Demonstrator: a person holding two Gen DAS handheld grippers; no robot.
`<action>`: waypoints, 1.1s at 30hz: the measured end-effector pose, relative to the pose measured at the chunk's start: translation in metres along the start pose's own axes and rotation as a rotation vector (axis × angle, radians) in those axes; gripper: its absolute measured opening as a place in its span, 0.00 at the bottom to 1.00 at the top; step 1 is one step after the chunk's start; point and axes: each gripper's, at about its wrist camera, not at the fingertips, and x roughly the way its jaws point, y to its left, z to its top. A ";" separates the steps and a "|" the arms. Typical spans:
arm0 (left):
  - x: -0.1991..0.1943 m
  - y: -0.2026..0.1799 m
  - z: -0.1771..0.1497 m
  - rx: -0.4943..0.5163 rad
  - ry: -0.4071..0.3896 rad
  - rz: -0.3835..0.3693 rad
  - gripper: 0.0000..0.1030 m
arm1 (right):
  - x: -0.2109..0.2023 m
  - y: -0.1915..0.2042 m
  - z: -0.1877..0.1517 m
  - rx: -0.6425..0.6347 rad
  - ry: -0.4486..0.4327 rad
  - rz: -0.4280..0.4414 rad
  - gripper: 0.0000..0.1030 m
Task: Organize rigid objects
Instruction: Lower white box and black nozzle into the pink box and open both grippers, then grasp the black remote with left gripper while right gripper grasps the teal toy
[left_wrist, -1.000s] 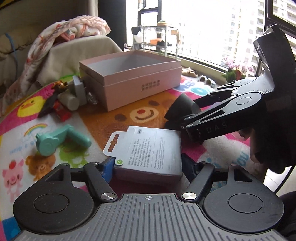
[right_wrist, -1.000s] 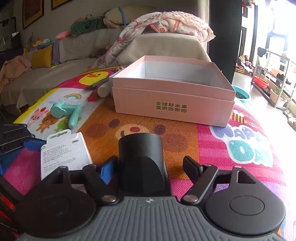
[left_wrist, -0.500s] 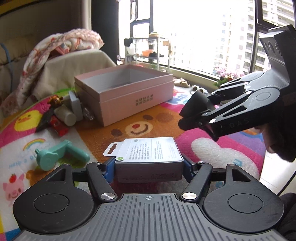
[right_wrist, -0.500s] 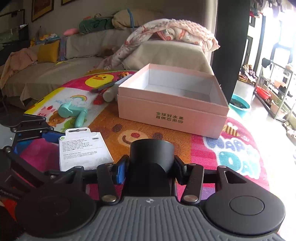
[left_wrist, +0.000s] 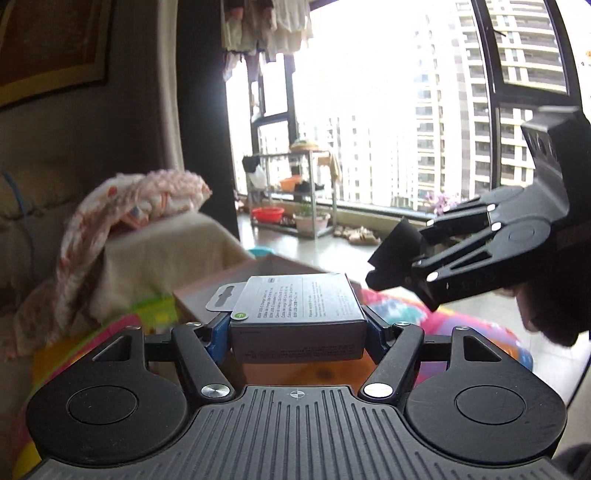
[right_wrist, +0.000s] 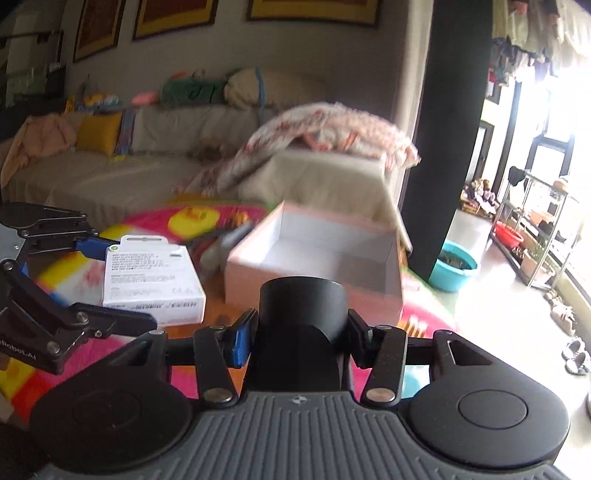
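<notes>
Small grey printed box (left_wrist: 297, 314) clamped flat between the blue pads (left_wrist: 218, 334) of the left gripper (left_wrist: 297, 332), hang tab out to the left, lifted clear of the colourful play mat (left_wrist: 476, 325). Jaws set wide, yet pressed on both short sides of the box: a grip, not a release. Black cylindrical object (right_wrist: 303, 325) seated upright between the pads (right_wrist: 242, 339) of the right gripper (right_wrist: 301, 341), open round mouth facing forward. Jaws about half apart and closed against its sides, having just narrowed onto it.

Open pink box (right_wrist: 314, 266) ahead of both grippers on the mat, white inside, lower than the two held things.

From the left wrist: right gripper (left_wrist: 424, 266) seen side-on at the right edge, black object (left_wrist: 395, 254) jutting from its tip, a dark-gloved hand (left_wrist: 554, 314) behind it. Pink box (left_wrist: 207, 295) mostly hidden behind the grey box, only a corner and rim showing. Window, tower blocks and a metal rack (left_wrist: 295, 184) beyond.

From the right wrist: left gripper (right_wrist: 114, 284) at the left edge with the grey box (right_wrist: 151, 277) in its jaws, seen from above. Whole interior of the pink box visible, with nothing visible in it. Also a blurred grey item (right_wrist: 221, 247) against its left wall, too smeared to name, a sofa (right_wrist: 147, 147) with cushions, a patterned blanket (right_wrist: 325, 136) and a turquoise basin (right_wrist: 456, 269) on the floor.
</notes>
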 end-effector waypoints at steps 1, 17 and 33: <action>0.011 0.010 0.014 -0.018 -0.030 -0.009 0.72 | 0.006 -0.005 0.012 0.009 -0.029 -0.021 0.49; 0.076 0.093 -0.033 -0.351 0.134 0.013 0.70 | 0.070 0.004 -0.032 0.008 0.068 -0.083 0.86; -0.014 0.109 -0.102 -0.283 0.236 0.135 0.70 | 0.094 0.062 -0.069 0.100 0.200 0.080 0.86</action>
